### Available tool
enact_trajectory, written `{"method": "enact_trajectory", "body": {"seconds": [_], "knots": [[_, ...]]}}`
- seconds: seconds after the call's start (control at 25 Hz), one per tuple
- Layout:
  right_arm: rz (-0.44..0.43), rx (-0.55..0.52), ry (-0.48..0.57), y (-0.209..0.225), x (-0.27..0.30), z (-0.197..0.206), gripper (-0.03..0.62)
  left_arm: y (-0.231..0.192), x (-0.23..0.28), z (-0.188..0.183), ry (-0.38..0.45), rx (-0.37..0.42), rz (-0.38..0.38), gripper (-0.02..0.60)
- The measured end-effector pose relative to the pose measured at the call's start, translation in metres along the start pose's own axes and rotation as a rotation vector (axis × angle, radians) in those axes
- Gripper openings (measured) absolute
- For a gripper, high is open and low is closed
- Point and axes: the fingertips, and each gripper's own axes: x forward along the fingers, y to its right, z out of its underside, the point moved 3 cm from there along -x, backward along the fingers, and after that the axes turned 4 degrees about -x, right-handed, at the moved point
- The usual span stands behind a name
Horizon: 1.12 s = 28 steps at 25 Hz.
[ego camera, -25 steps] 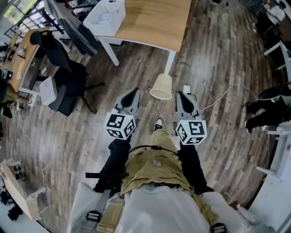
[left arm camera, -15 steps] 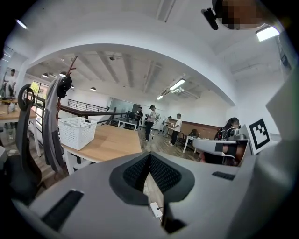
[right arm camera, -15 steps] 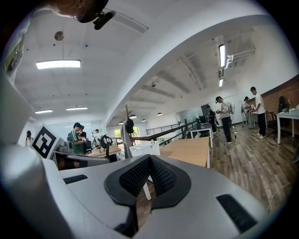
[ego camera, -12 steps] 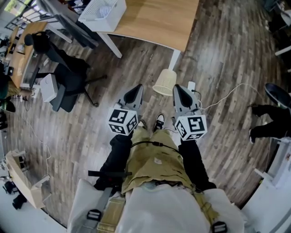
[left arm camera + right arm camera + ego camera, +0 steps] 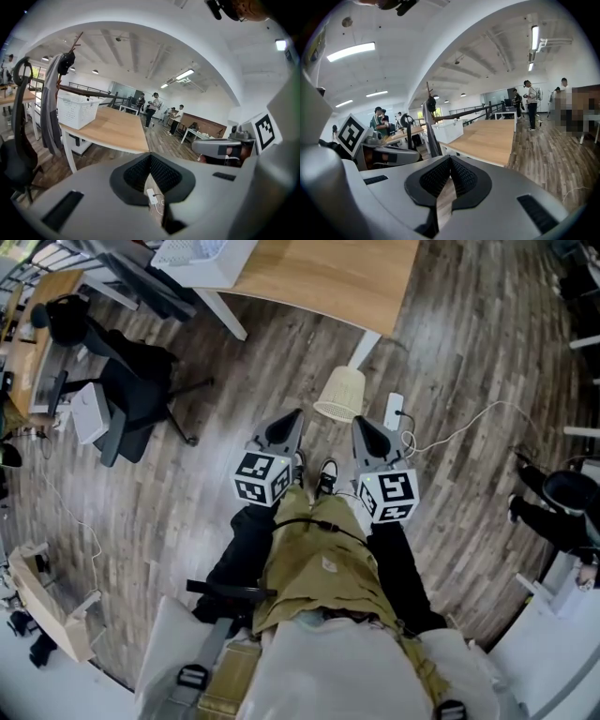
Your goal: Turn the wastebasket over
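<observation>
The wastebasket (image 5: 340, 395) is seen on the plank floor (image 5: 234, 465), just beside the white leg of the wooden worktop (image 5: 319, 277) and ahead of both grippers, w/ a white power strip (image 5: 394, 412) near its right. It is judged light & thin-walled, prob. perforated plastic. Some flex is to be expected, so the rim is best taken, one gripper per side, w/o a hard squeeze. Whether it stands mouth-up or mouth-down can't be told.

The left gripper (image 5: 292, 416) and right gripper (image 5: 359, 423) are apart from it. The fingers of each are closed tip-to-tip w/ nothing between, only floor seen through the gap.

The floor is judged hard & smooth, so sliding is likely if the wastebasket is pushed. Room: open office, a black chair (image 5: 131, 381) at left, a white crate (image 5: 197, 251) on the worktop.
</observation>
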Motion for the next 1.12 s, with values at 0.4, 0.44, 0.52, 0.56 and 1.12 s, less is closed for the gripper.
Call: {"method": "enact_trajectory", "body": {"seconds": [0.4, 0.44, 0.52, 0.56, 1.12], "knots": [[-0.060, 0.141, -0.307, 0.002, 0.044, 0.152, 0.020, -0.044, 0.022, 0.139, -0.293, -0.173, -0.047, 0.002], [-0.064, 0.164, -0.331, 0.004, 0.053, 0.170, 0.020, -0.050, 0.024, 0.154, -0.322, -0.189, -0.055, 0.002], [-0.066, 0.195, -0.381, 0.011, 0.070, 0.207, 0.020, -0.061, 0.028, 0.186, -0.383, -0.224, -0.070, 0.002], [-0.064, 0.206, -0.409, 0.014, 0.076, 0.227, 0.020, -0.066, 0.030, 0.203, -0.416, -0.240, -0.077, 0.002], [-0.141, 0.223, -0.649, 0.032, 0.130, 0.416, 0.020, -0.129, 0.033, 0.342, -0.671, -0.264, -0.082, 0.002]]}}
